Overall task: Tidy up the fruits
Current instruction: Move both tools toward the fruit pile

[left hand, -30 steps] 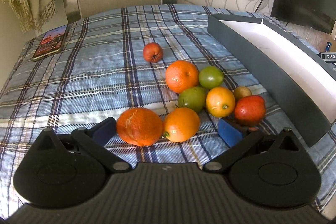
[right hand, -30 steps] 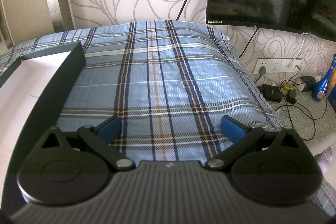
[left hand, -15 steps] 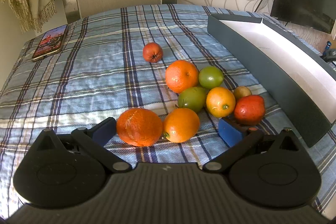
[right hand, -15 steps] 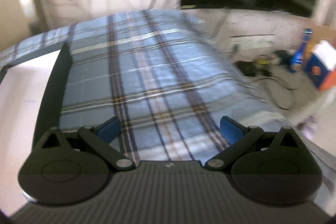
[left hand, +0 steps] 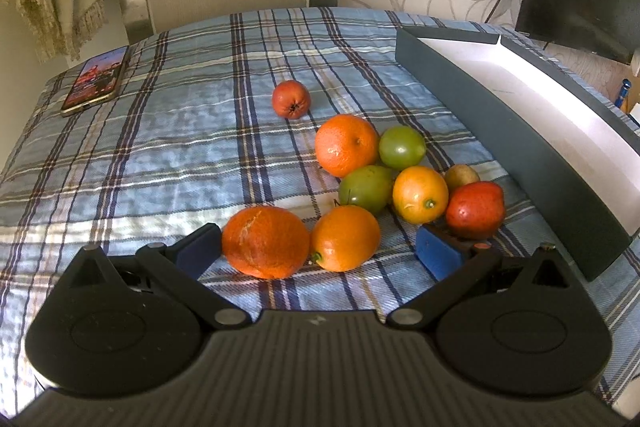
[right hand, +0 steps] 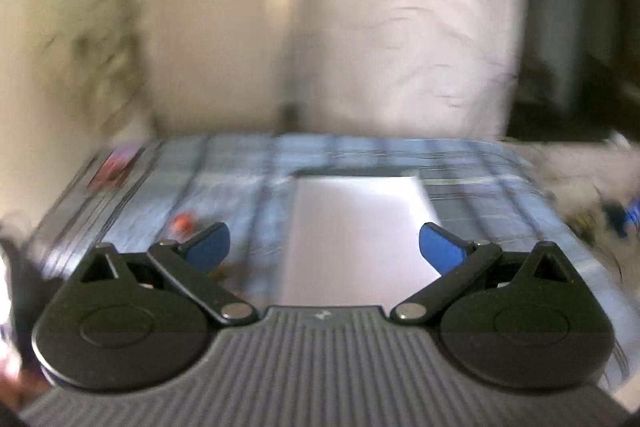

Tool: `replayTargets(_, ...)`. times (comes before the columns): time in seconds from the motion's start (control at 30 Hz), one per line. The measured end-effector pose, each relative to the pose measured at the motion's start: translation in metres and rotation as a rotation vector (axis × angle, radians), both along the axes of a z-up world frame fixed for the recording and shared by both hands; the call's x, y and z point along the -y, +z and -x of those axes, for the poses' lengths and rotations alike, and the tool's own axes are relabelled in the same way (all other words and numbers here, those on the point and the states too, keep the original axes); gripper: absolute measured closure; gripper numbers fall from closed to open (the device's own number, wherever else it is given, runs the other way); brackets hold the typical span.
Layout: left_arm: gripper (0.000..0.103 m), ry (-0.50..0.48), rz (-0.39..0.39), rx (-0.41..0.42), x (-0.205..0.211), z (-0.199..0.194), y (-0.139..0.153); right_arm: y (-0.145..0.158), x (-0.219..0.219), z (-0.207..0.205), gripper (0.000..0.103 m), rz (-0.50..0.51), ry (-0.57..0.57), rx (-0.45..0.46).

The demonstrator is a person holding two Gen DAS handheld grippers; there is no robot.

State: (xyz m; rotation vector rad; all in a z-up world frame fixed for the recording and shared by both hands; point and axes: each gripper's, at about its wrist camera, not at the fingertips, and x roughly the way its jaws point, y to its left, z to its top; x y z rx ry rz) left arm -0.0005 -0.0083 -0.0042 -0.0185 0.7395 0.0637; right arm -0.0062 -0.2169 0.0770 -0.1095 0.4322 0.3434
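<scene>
Phone far left (box right).

the left wrist view is sitting low and close behind the fruits, facing across the bed; the blurred right wrist view is facing over the tray. both are sharing tray and bed.

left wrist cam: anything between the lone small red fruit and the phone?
Nothing. In the left wrist view, the stretch from the small red fruit to the phone is bare plaid cloth. The right wrist view is too blurred to confirm.
</scene>
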Motion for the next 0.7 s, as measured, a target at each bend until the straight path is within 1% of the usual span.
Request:
replayTargets(0.07, 0.000, 0.009, -0.011, -0.002, 0.002, 0.002, 0.001, -0.010, -0.019, 0.003, 0.000, 0.077, 0.047, -0.026)
replayTargets(0.1, 0.000, 0.009, -0.016, 0.000, 0.003, 0.003, 0.001, -0.015, -0.024, 0.006, 0.000, 0.097, 0.079, -0.042)
replayTargets(0.2, 0.000, 0.000, -0.022, 0.005, 0.002, 0.006, 0.001, -0.019, -0.029, 0.009, 0.000, 0.088, 0.117, -0.083)
replayTargets(0.3, 0.000, -0.006, -0.027, -0.003, -0.001, 0.012, 0.004, -0.021, -0.032, 0.011, 0.004, 0.074, 0.165, -0.106)
replayTargets(0.4, 0.000, -0.013, -0.023, -0.007, -0.004, 0.022, 0.008, -0.021, -0.042, 0.024, 0.004, 0.090, 0.206, -0.070)
replayTargets(0.43, 0.000, -0.018, -0.025, -0.004, -0.005, 0.026, 0.009, -0.022, -0.045, 0.024, 0.008, 0.092, 0.225, -0.072)
replayTargets(0.47, 0.000, -0.021, -0.034, 0.001, -0.005, 0.030, 0.012, -0.024, -0.047, 0.024, 0.015, 0.090, 0.243, -0.086)
replayTargets(0.57, 0.000, -0.030, -0.038, 0.018, -0.010, 0.040, 0.018, -0.031, -0.053, 0.019, 0.025, 0.095, 0.278, -0.145)
replayTargets(0.67, 0.000, -0.014, -0.036, 0.030, -0.017, 0.049, 0.023, -0.037, -0.055, 0.016, 0.031, 0.088, 0.309, -0.183)
replayTargets(0.7, 0.000, -0.006, -0.027, 0.035, -0.021, 0.051, 0.024, -0.038, -0.056, 0.016, 0.031, 0.093, 0.315, -0.187)
